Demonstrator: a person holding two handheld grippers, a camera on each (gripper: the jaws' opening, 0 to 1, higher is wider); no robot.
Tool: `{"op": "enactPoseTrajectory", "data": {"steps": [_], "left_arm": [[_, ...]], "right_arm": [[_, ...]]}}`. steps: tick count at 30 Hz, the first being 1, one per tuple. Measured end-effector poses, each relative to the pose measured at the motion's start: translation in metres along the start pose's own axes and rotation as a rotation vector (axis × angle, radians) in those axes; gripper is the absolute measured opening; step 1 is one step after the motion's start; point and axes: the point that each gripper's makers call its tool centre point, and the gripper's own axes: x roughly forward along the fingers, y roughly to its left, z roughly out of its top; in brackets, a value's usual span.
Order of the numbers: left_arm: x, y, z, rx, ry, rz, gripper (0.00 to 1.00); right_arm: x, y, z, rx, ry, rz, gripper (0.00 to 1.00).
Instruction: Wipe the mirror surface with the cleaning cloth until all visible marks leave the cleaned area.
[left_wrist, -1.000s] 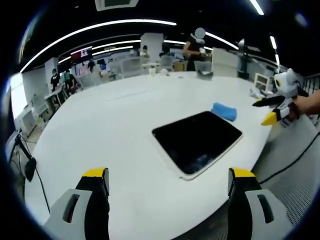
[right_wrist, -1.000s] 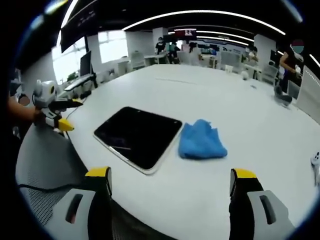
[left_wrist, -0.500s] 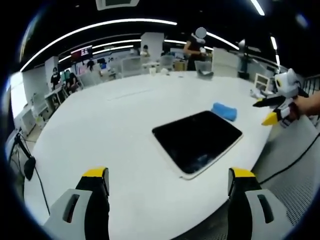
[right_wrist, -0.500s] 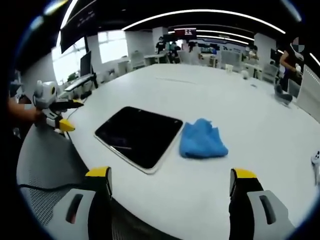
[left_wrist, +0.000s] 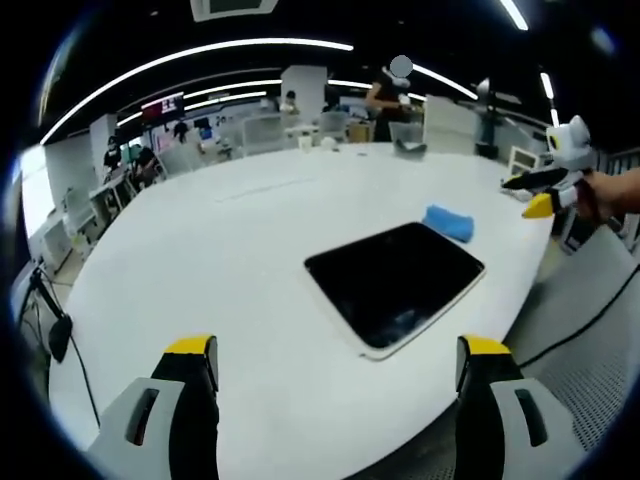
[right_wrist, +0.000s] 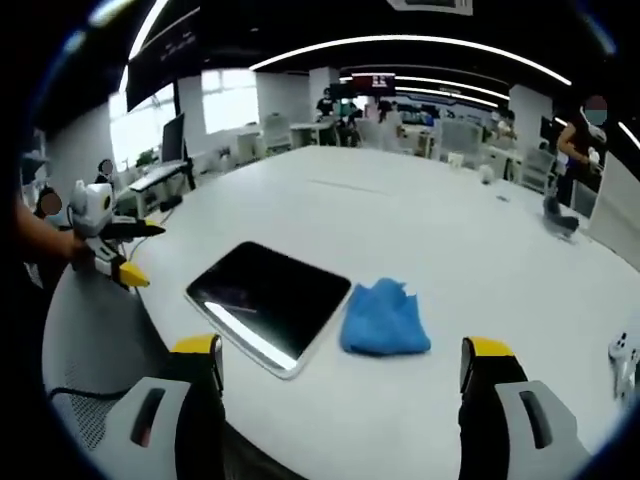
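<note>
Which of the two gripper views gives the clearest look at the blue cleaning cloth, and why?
The right gripper view: the cleaning cloth lies near and large, crumpled beside the mirror, folds visible. In the left gripper view the cloth is a small blue patch beyond the mirror's far edge, without detail.

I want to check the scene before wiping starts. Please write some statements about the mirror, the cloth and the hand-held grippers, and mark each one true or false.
1. The blue cloth lies on the white table beside the mirror. True.
2. The right hand-held gripper holds the cloth. False: its jaws are open and empty, short of the cloth.
3. The mirror lies flat on the table. True.
4. The left hand-held gripper presses on the mirror. False: it is open, apart from the mirror.
5. The cloth covers the mirror. False: the mirror is uncovered.
</note>
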Motion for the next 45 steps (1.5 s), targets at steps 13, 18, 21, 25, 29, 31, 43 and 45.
{"op": "enactPoseTrajectory", "data": {"steps": [13, 18, 21, 25, 29, 31, 43, 45], "left_arm": [[-0.001, 0.001, 0.001, 0.001, -0.005, 0.007, 1.00], [-0.001, 0.001, 0.001, 0.001, -0.007, 0.004, 1.00], [-0.001, 0.001, 0.001, 0.001, -0.004, 0.004, 1.00], [0.000, 0.003, 0.002, -0.001, -0.008, 0.010, 1.00], [0.000, 0.002, 0.002, 0.002, -0.008, 0.009, 1.00], [0.000, 0.003, 0.002, 0.002, -0.009, 0.011, 1.00], [-0.001, 0.004, 0.001, -0.004, -0.010, 0.017, 1.00], [-0.001, 0.004, 0.002, -0.005, -0.012, 0.017, 1.00]], "right_arm": [[0.004, 0.010, -0.023, 0.013, 0.053, 0.020, 0.99], [0.005, 0.018, -0.028, 0.021, 0.056, 0.031, 0.99], [0.006, 0.024, -0.037, 0.017, 0.075, 0.042, 0.99], [0.006, 0.024, -0.037, 0.016, 0.067, 0.039, 0.99], [0.007, 0.023, -0.036, 0.018, 0.066, 0.038, 0.99], [0.008, 0.023, -0.037, 0.019, 0.068, 0.038, 0.99], [0.005, 0.018, -0.029, 0.011, 0.065, 0.034, 0.99], [0.006, 0.012, -0.022, 0.006, 0.055, 0.033, 0.99]]}}
